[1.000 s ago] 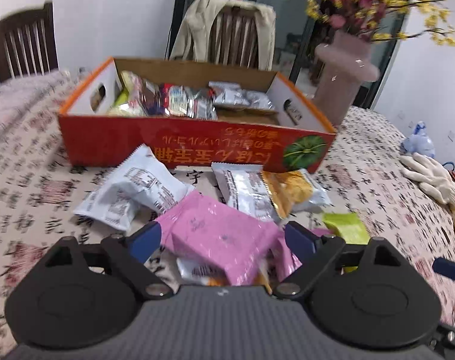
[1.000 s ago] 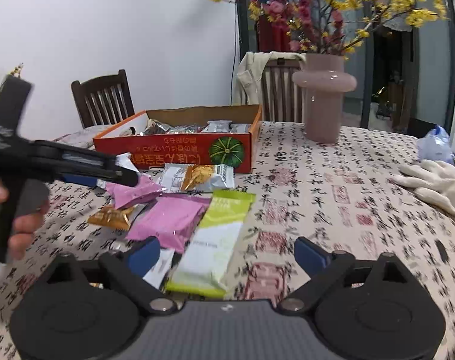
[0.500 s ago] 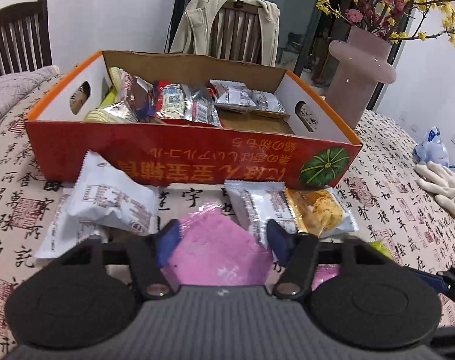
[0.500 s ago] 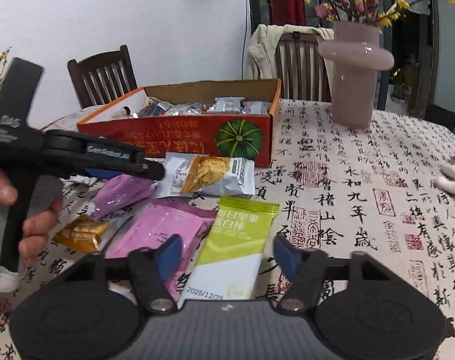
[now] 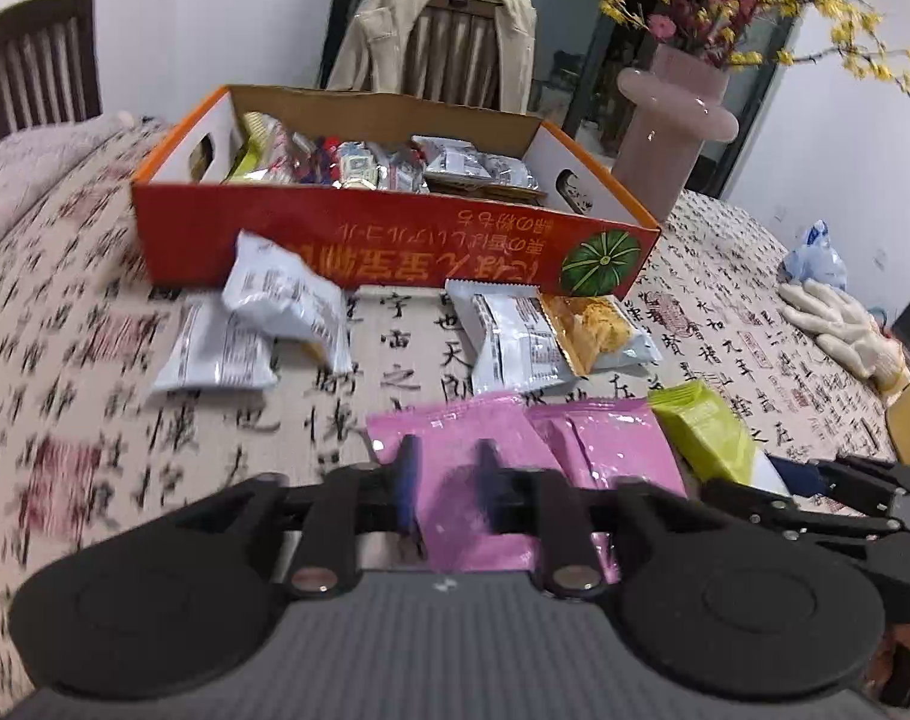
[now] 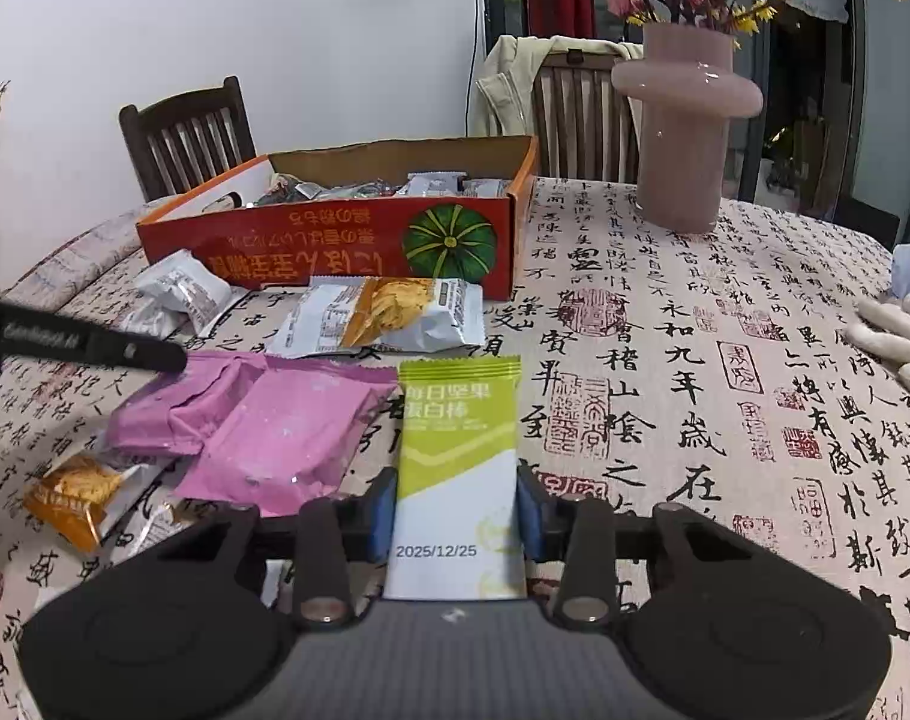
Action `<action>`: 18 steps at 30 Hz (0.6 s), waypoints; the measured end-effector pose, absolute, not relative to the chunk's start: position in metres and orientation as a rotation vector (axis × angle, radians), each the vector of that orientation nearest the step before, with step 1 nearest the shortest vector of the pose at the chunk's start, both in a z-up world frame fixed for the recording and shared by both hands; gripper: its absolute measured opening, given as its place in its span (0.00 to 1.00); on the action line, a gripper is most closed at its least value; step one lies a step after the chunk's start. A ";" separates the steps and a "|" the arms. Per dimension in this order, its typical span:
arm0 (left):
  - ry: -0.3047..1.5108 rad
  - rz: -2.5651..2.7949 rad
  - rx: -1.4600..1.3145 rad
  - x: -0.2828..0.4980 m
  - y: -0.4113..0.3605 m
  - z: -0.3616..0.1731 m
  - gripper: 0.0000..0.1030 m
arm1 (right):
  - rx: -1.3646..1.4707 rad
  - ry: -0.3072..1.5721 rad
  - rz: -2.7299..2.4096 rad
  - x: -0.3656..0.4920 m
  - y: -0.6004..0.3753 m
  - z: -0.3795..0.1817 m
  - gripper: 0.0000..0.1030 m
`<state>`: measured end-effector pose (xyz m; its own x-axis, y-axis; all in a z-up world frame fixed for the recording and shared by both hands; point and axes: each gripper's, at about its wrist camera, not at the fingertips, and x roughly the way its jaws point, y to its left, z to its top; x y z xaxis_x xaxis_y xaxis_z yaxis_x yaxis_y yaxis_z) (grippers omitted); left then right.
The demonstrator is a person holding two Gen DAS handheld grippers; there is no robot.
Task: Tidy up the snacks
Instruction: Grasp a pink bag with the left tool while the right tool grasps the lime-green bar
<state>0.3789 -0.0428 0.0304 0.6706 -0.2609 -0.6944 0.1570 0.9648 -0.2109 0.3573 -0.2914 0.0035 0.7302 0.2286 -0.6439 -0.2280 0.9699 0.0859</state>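
While both grippers work the loose snacks lying on the worktop (image 6: 664,312) in front of the orange box (image 6: 335,246), the left gripper (image 5: 443,486) has its fingers pinched on the near edge of a pink packet (image 5: 466,450), and the right gripper (image 6: 455,510) has its fingers closed against the two long sides of the green bar packet (image 6: 457,450). Both wrappers look light, soft and slick, so I judge a hold across the flat body safer than one on a crimped end, which could slide out.

Home dining room, wooden chairs (image 6: 188,135), calligraphy tablecloth (image 6: 694,360), flower vase (image 6: 685,126)
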 end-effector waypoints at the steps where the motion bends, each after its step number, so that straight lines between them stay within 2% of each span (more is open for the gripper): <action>1: 0.799 -0.234 -0.146 0.377 -0.044 0.032 0.70 | 0.006 0.706 0.256 0.356 -0.292 0.004 0.37; 2: 0.785 -0.243 -0.142 0.376 -0.047 0.034 0.75 | 0.009 0.703 0.256 0.354 -0.293 0.005 0.38; 6: 0.808 -0.254 -0.093 0.392 -0.064 0.028 0.76 | 0.024 0.687 0.254 0.349 -0.296 0.008 0.38; 8: 0.841 -0.227 -0.072 0.403 -0.071 0.018 0.71 | 0.026 0.682 0.255 0.347 -0.297 0.009 0.38; 10: 0.821 -0.199 -0.025 0.402 -0.078 0.013 0.61 | 0.030 0.680 0.255 0.344 -0.299 0.010 0.38; 18: 0.792 -0.196 -0.012 0.390 -0.076 0.018 0.60 | 0.042 0.676 0.250 0.331 -0.304 0.007 0.37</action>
<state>0.3904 -0.0755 0.0177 0.6850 -0.1797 -0.7060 0.1711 0.9817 -0.0839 0.3308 -0.3044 0.0072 0.7515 0.2420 -0.6137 -0.2150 0.9693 0.1189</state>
